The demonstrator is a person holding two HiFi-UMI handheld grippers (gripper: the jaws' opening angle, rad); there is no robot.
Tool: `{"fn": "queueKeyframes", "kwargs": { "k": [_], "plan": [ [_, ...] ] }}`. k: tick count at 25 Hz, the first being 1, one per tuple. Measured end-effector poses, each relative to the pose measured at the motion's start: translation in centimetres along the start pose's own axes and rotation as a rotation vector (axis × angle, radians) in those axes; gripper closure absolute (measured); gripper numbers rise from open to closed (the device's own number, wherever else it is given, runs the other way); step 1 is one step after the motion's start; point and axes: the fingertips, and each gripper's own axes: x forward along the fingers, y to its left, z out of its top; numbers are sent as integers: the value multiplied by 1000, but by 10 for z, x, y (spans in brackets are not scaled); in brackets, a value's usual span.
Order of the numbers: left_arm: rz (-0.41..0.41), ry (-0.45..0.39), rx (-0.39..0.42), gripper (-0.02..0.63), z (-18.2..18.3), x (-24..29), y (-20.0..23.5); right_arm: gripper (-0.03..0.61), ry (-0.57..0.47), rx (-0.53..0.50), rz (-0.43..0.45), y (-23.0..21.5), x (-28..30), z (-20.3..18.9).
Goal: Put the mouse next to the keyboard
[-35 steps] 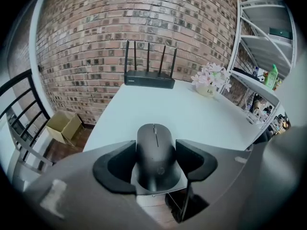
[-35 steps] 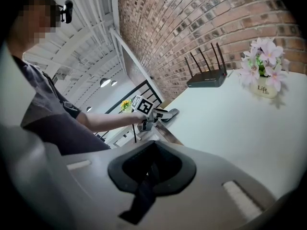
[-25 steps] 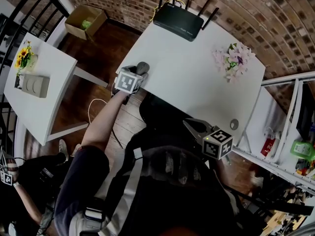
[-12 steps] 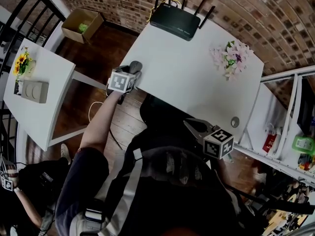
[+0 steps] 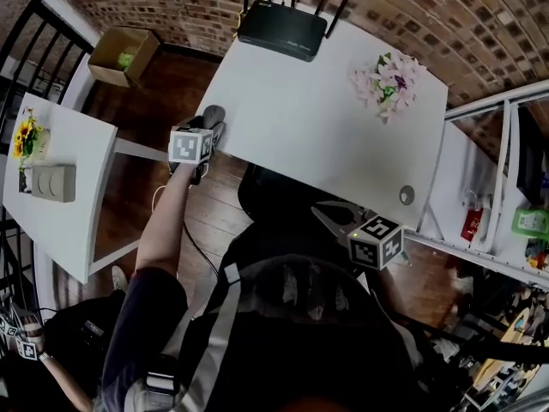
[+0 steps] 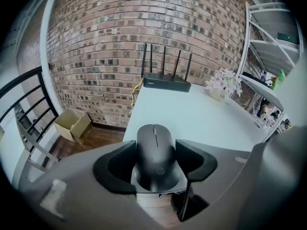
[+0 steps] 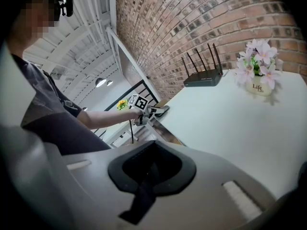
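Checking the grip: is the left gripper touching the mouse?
Touching. The left gripper view shows the left gripper clamping the mouse on both sides.

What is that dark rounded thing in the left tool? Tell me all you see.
A computer mouse: dark grey, oval, seemingly matte plastic, with a scroll wheel in a thin seam up front and a small logo behind. The left gripper holds it by its sides between the jaws, at a corner of the white table; whether it rests on the table I cannot tell.
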Motion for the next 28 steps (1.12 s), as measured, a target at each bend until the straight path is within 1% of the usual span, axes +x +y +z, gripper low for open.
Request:
{"fn": "queueKeyframes", "kwargs": {
  "k": [4,7,14,19,23,28],
  "plan": [
    [5,-52,-22,347,10,-2,2,574,3,13,1,4,1,-2],
    [12,-68,-26,347,14,-4,4,574,9,20,-1,6,0,-3],
    [0,-33,-26,348,16,3,9,574,2,39,-3,5,1,-8],
    [-9,-16,-32,350,13,4,11,574,2,12,-10,5,2,-10],
    [-4,-14,-36,351,13,6,9,574,-13,40,-12,4,-2,-12],
    [-10,-17,-35,350,14,7,9,574,-17,29,-30,2,-3,-13]
  ]
}}
